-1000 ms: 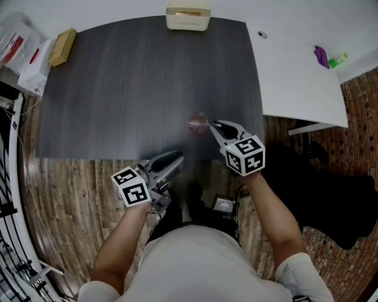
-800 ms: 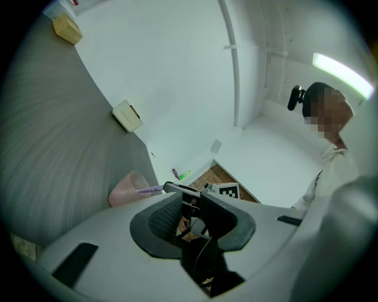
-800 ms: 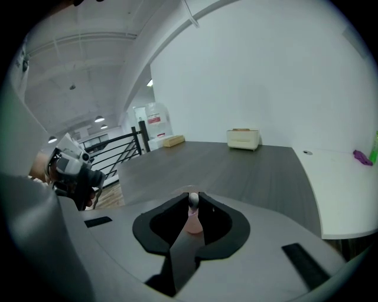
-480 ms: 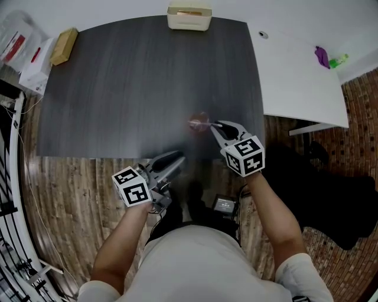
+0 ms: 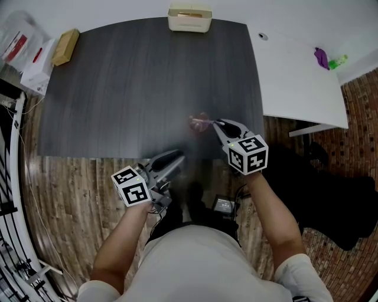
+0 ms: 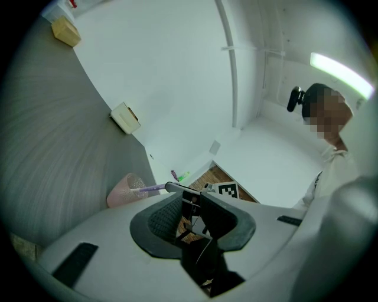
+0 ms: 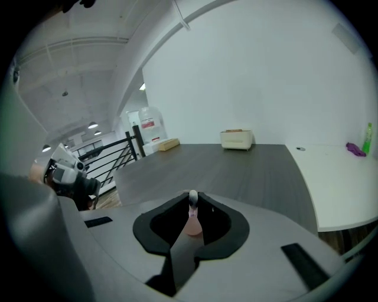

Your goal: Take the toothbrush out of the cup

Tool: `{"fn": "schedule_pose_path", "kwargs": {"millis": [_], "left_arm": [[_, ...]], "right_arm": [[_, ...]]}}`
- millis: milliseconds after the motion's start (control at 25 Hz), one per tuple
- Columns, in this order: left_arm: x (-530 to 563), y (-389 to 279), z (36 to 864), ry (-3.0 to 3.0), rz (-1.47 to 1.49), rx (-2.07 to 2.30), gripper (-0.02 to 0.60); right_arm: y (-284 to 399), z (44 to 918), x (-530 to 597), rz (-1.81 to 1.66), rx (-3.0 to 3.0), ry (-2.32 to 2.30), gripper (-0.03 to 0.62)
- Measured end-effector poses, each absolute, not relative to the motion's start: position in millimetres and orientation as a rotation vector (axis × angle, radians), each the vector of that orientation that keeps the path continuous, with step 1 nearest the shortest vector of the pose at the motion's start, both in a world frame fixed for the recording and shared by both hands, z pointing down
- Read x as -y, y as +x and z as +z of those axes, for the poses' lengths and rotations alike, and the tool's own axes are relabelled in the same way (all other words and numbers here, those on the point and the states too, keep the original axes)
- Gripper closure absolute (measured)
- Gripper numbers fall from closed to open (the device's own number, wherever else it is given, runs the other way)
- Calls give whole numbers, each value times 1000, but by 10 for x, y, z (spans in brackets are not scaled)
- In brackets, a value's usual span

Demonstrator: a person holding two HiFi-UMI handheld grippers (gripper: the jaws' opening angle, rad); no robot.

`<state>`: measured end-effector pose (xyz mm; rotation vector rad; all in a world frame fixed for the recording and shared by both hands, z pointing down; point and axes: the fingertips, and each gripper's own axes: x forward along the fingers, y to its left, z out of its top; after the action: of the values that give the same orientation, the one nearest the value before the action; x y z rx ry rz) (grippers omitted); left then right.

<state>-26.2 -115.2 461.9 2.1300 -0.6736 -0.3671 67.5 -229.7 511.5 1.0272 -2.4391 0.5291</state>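
A pink mesh cup (image 5: 201, 120) stands near the front edge of the dark table (image 5: 130, 88). A purple-handled toothbrush (image 5: 196, 124) leans out of it toward the right. My right gripper (image 5: 215, 124) is at the cup's right side and shut on the toothbrush's handle end (image 7: 192, 197), with the cup (image 7: 192, 225) just beyond its jaws. In the left gripper view the cup (image 6: 125, 190) and the toothbrush (image 6: 151, 188) show above the jaws. My left gripper (image 5: 176, 157) hangs off the table's front edge, above the wooden floor, shut with nothing in it (image 6: 188, 206).
A cream box (image 5: 189, 17) sits at the table's far edge and a tan block (image 5: 63, 47) at its far left corner. A white table (image 5: 301, 76) adjoins on the right, carrying a purple thing (image 5: 321, 56) and a green bottle (image 5: 338, 60). Packets (image 5: 20, 47) lie at far left.
My right gripper has shifted slightly to the right, still on the toothbrush. The cup and my left gripper have stayed put.
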Motion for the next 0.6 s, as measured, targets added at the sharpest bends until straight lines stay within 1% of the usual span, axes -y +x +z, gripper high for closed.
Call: {"fn": "schedule_pose_path", "kwargs": {"millis": [360,600], "left_arm": [[1114,-299,4498,2141,-409,674,502],[1081,-347,4449,2145,-426,686,502]], "right_arm": [[801,4952,2244,716,2457,1162,542],[837,4877,2137,793,2476,1168,542]]}}
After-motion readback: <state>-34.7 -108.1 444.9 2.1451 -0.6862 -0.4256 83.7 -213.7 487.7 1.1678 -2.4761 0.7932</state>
